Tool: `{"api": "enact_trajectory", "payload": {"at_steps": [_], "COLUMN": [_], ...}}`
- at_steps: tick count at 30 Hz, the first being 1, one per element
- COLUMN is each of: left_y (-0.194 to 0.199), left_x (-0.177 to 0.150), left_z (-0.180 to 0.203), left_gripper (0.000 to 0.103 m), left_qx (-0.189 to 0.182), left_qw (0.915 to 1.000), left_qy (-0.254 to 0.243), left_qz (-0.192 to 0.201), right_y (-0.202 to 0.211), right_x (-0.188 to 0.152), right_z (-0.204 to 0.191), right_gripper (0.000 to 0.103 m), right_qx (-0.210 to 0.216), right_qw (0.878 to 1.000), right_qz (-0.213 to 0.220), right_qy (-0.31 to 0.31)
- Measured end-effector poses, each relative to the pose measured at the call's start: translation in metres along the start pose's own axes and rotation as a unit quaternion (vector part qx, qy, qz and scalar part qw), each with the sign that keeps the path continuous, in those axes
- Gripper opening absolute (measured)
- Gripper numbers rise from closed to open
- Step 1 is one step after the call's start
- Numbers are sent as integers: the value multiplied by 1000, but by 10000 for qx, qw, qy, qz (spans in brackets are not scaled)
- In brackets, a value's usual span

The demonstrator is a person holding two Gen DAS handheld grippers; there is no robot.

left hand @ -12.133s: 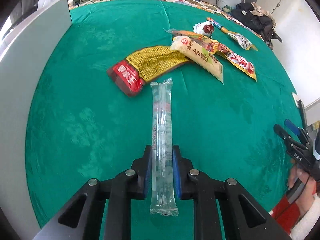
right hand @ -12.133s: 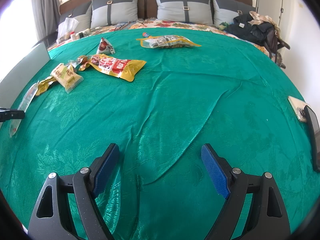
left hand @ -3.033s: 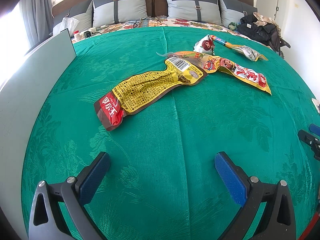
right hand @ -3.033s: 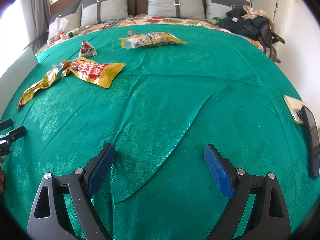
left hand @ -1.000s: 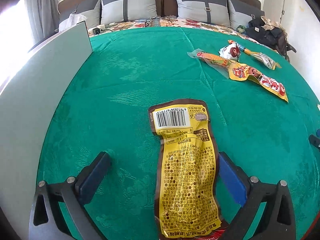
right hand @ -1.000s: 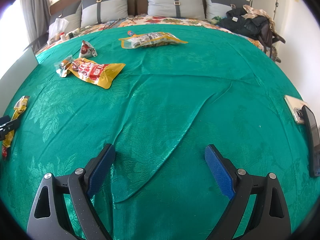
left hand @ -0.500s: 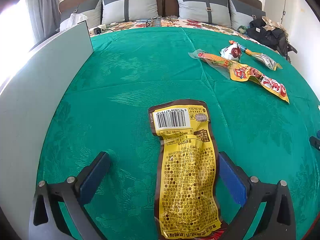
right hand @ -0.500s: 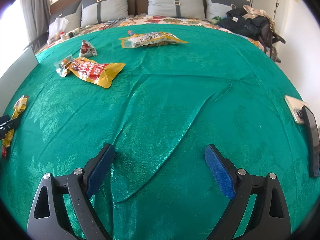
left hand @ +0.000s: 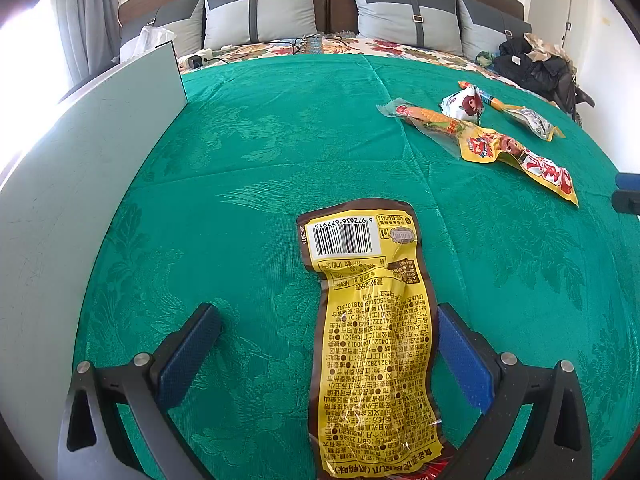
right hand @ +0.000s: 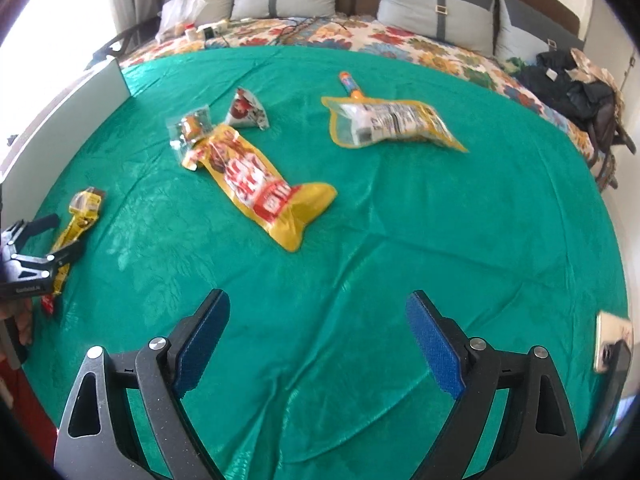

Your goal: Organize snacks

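Lengthwise yellow pkt (left hand: 372,344), barcode end away

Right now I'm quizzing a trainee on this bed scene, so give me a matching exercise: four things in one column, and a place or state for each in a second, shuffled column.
Things:
1. yellow barcode packet
2. left claw
3. grey board
4. small white triangular packet

Places or states:
A. stands upright along the left edge of the green cloth
B. open, one finger on each side of a packet
C. lies flat, printed back up, between two blue pads
D. far side of the cloth, beside the red and yellow packet

Pairs: 1-C, 2-B, 3-A, 4-D
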State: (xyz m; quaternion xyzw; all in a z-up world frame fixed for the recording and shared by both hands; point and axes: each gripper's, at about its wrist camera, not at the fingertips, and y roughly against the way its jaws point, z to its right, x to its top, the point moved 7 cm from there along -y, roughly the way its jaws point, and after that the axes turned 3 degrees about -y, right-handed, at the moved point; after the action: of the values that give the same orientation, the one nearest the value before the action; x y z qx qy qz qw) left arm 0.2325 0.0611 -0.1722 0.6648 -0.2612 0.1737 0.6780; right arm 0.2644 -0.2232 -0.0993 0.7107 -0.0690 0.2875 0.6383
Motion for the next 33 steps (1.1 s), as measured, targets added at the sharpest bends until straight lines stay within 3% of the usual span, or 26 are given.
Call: {"api": "enact_trajectory", "payload": {"at_steps": [5,9,11,13,18,22,25,26,27,28,31,33], "left_y": [0,0,0,0,0,0,0,0,0,0,0,0], "left_x": [0,0,0,0,0,0,0,0,0,0,0,0], "left_z": [0,0,0,0,0,0,0,0,0,0,0,0], "left_gripper": [103,103,103,103,103,103,103,103,103,103,103,103], "left_qx": [0,-1,-1,-1,-1,-1,-2,-2,-3,-3,-1,-2], "left_qw": [10000,10000,10000,10000,10000,10000,10000,10000,10000,10000,10000,10000], "left_qy": [0,1,0,1,1,1,2,1,2,2,1,1], "left_qz": [0,0,0,2,2,2,1,1,1,2,1,2], "right_y": [-44,-78,-87,-84,-58,-25,-5,-1,0,0,-2,-2], "right_x": [49,57,52,48,14,-38,-69,-75,-78,-80,-83,-85], "right_z": [-41,-51,-47,-40,-22,-2,-15,-22,-28,-33,-41,-39], "right_gripper": [91,90,83,57,49,49,55,58,71,78,82,83], "right_qx": [-14,-135,-99,115,-140,-487,-597,-532,-386,-267,-401,-169], "right_qw": [9957,9947,9949,9963,9946,9837,9822,9838,9860,9891,9975,9991], "right_qz": [-407,-681,-832,-826,-972,-846,-587,-429,-302,-189,125,331], "right_qy": [828,754,563,227,-348,-1510,-1682,-1660,-1593,-1437,-567,-208]}}
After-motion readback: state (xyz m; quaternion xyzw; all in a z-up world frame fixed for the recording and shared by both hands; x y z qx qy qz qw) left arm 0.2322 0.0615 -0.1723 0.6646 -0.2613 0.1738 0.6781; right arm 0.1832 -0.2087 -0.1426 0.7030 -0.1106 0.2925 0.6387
